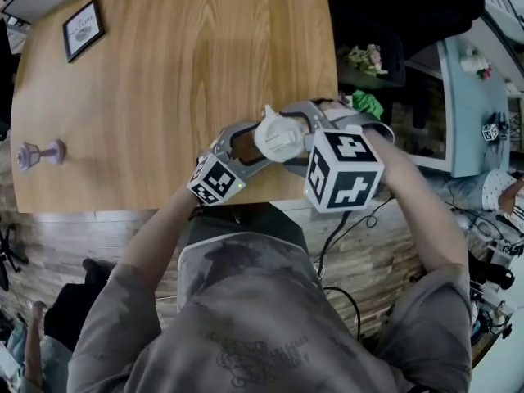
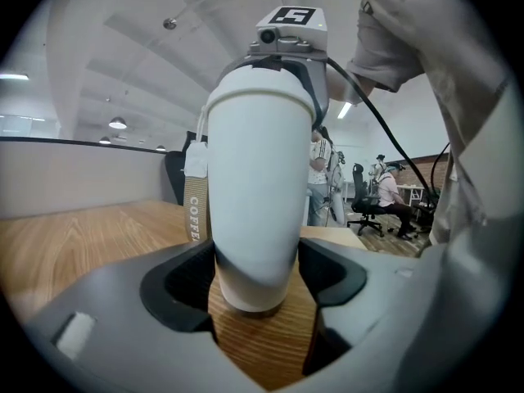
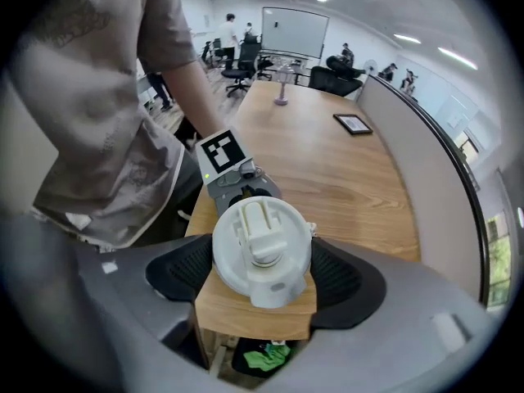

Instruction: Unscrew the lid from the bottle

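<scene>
A white bottle (image 2: 258, 187) stands upright on the wooden table (image 1: 180, 80), close to its near right corner. A brown strap printed "COFFE" (image 2: 194, 211) hangs down its side. My left gripper (image 2: 256, 278) lies nearly level, both pads pressed against the bottle's narrow lower body. The white lid (image 3: 262, 252) has a raised flip tab on top. My right gripper (image 3: 262, 270) comes down from above with a pad against each side of the lid. In the head view the lid (image 1: 282, 136) shows between the two marker cubes.
A small framed picture (image 1: 83, 29) lies at the table's far left, and a pale goblet-shaped object (image 1: 37, 154) at the left edge. The table's front edge (image 3: 254, 322) runs just under the bottle, with something green (image 3: 266, 357) below it. Office chairs and people are in the background.
</scene>
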